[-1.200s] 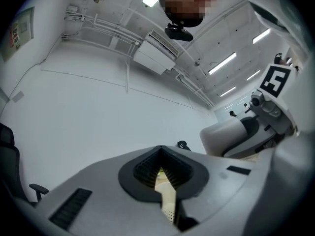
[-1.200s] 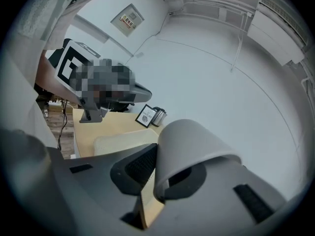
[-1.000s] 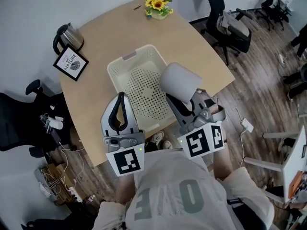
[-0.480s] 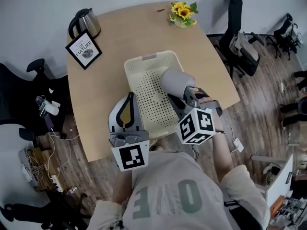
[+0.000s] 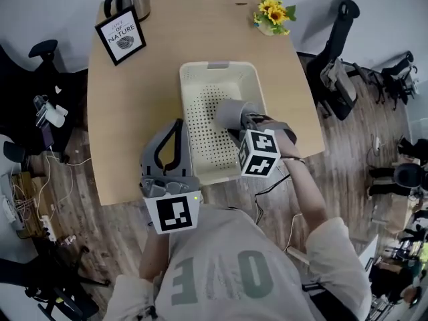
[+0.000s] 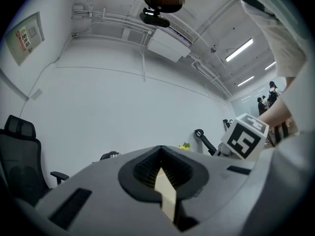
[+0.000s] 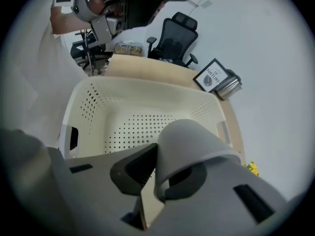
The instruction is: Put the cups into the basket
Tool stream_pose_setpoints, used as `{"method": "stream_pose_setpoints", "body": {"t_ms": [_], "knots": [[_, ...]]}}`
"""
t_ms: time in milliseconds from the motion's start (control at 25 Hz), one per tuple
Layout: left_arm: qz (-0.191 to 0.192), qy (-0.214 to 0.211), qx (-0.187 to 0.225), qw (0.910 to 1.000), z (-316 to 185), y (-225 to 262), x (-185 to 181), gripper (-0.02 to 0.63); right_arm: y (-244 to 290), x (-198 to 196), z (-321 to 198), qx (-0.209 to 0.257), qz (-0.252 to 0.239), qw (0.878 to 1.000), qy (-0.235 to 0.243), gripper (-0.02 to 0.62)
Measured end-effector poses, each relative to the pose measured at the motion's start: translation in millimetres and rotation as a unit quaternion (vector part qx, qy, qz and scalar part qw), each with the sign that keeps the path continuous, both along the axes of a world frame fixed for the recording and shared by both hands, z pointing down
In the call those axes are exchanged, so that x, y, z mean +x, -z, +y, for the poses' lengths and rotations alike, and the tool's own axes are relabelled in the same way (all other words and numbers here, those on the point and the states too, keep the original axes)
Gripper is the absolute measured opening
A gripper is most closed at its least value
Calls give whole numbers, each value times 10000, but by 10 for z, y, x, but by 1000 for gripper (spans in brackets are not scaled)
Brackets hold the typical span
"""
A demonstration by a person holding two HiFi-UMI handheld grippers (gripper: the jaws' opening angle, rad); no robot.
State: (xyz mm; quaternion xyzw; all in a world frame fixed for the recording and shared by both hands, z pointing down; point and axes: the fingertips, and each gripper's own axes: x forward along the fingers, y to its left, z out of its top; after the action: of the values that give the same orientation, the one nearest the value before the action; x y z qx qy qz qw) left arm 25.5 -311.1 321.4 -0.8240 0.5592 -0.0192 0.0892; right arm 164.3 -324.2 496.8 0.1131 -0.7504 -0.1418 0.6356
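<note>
The left claw [image 5: 175,129] hovers over the worktop [image 5: 134,92] just beside the basket's left wall, jaws together, nothing between them. The cream perforated basket [image 5: 221,69] sits mid-worktop. Over its floor, near the right wall, hangs the grey cup [image 5: 231,112], tipped on its side, with the right claw [image 7: 158,168] clamped on its rim.

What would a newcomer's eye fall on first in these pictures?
The grey cup, clamped by its wall in the right gripper, hangs over the cream perforated basket at the middle of the table. The left gripper is shut and empty at the basket's left side. Yellow flowers brighten the table's far right corner.
</note>
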Motion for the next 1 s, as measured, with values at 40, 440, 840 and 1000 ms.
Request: {"method": "stream_pose_setpoints", "body": {"t_ms": [40,440,840,1000], "knots": [[9,26,-10,10000,-6,-20,-21,6,-88,20,-18,-120,144,9998,64,35],[87,490,-59,9987,36,-170,-343,6,-860,271,-35,-751,1874,9749,940,35],[139,769,-290,9965,13,-301,-597,6,-1067,164,-13,-955,2004,9690,1080,42],[123,779,-336,9963,25,-342,-607,6,-1092,122,-59,-859,1908,9734,934,60]]}}
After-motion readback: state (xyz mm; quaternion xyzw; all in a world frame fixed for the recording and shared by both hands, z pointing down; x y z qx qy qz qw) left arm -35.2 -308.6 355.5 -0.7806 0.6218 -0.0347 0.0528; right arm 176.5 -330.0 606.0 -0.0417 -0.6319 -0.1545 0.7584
